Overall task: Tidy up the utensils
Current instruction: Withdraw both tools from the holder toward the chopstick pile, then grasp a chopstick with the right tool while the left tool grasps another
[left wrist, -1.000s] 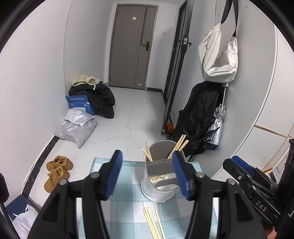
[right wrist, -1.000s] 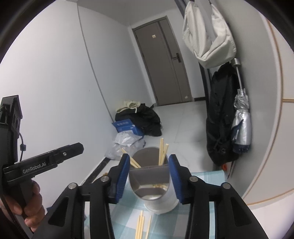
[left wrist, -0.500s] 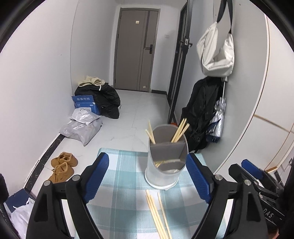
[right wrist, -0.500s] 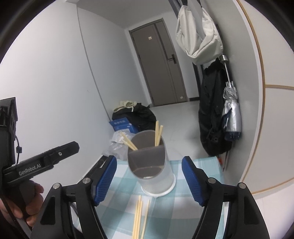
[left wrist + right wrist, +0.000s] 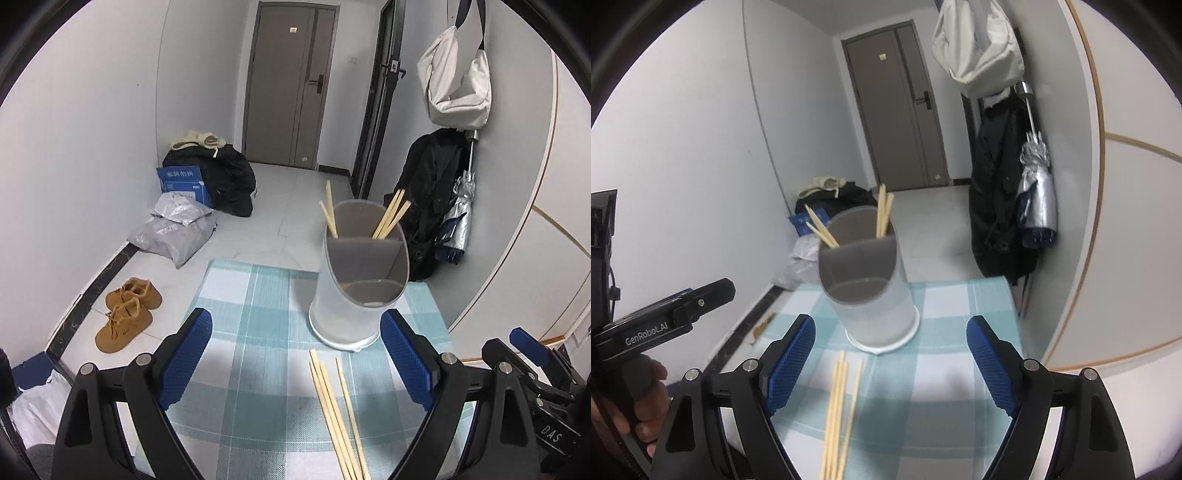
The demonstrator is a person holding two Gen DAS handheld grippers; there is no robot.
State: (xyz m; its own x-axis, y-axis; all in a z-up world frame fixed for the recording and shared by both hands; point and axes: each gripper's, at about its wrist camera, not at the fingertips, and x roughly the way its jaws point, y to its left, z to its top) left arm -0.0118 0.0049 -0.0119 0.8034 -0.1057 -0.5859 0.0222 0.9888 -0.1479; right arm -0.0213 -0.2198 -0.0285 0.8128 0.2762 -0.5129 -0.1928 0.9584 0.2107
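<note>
Several pale wooden chopsticks (image 5: 338,413) lie flat on the teal checked tablecloth (image 5: 255,325), long axes pointing toward the upright translucent divided holder (image 5: 360,280) just beyond, where more chopsticks (image 5: 389,218) stand leaning. Left gripper (image 5: 295,360) and right gripper (image 5: 888,365) are both spread wide, holding nothing.

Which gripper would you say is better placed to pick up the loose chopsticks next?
Probably right: the loose chopsticks lie between the open right gripper's fingers, but off-centre for the left gripper.
</note>
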